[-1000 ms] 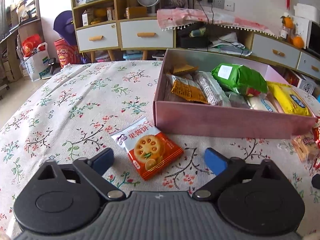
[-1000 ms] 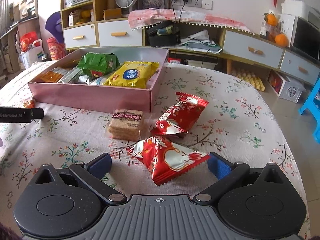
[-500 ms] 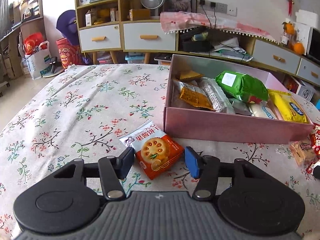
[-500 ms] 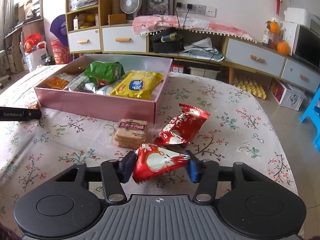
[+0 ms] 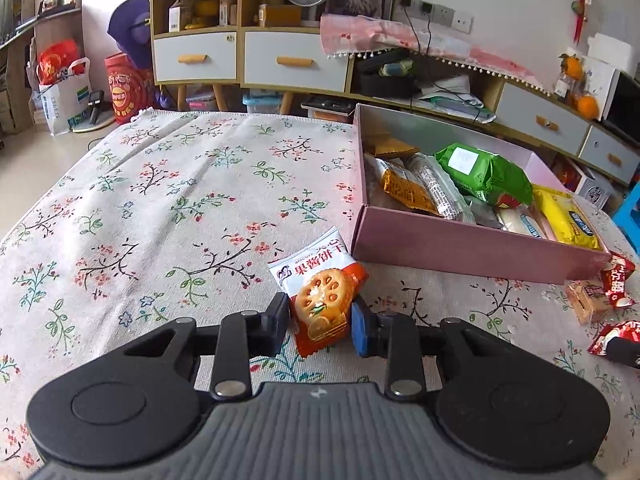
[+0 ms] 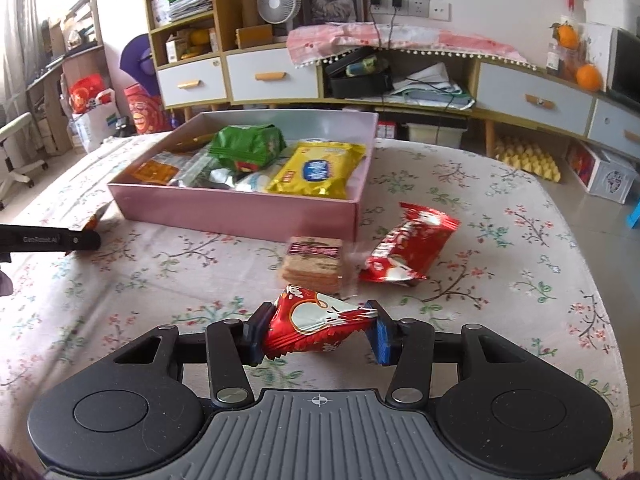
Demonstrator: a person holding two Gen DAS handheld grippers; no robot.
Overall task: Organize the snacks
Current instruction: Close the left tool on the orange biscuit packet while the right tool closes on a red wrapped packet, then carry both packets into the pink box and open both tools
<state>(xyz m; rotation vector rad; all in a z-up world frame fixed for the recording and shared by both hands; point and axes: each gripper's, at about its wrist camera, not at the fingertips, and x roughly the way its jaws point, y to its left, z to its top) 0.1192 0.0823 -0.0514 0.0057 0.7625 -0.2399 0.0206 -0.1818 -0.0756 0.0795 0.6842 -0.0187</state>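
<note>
Floral cloth covers the desk, and behind it a living room with drawers and shelves is seen. Both claws are closed on snacks. The left claw is clamped on an orange biscuit packet, which is pinched at its lower half and appears to be tilted up off the cloth, just beside the near left corner of the pink box. The right claw is clamped on a red foil packet, held across its middle so that the foil is crumpled.

For the step in hand, judged to be the carrying of both packets to the box, each packet is best lifted well above the near wall before being moved across, so that the rim is not struck. Slippery foil may slide in the grip, so a steady, level carry is advised, with release made low over a free spot.

Inside the box a green bag, a yellow packet, an orange sachet and several silvery and pale wrappers are already laid. Outside it, near its right corner, a clear-wrapped stack of brown crackers and a second red packet are left on the cloth.
</note>
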